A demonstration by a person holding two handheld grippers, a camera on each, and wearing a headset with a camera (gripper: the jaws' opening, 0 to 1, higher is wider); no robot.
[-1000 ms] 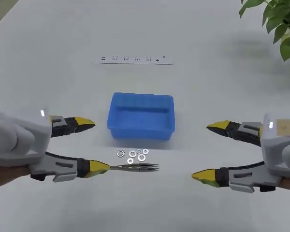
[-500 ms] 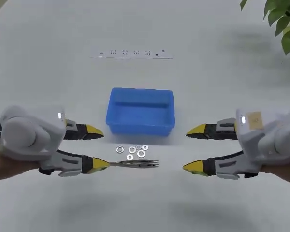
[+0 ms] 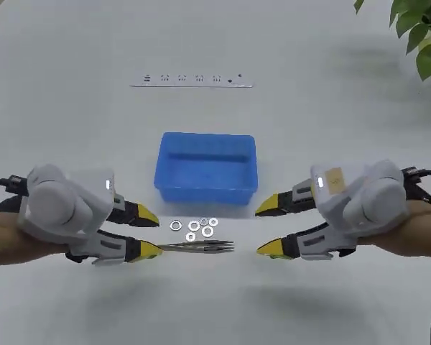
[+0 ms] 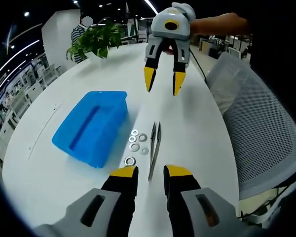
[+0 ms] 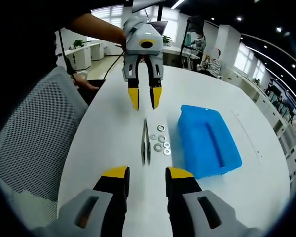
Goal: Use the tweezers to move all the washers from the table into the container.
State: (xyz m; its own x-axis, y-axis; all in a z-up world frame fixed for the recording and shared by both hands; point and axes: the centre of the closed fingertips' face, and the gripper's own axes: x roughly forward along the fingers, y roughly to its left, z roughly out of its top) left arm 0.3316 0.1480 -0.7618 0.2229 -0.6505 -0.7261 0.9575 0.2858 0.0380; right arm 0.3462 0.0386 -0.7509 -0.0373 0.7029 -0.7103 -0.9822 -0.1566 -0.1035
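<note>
Two open claws, left claw (image 3: 158, 235) and right claw (image 3: 258, 231), flank tweezers (image 3: 197, 246) lying beside washers (image 3: 194, 226) before the blue container (image 3: 205, 192).

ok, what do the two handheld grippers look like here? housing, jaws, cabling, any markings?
Both match: rounded light-grey housings, black jaws ending in pointed yellow tips. On top, the left gripper has a small lit white light. The right gripper has one too, beside a tan label. Thin black cables run back from each past the wrist.
</note>
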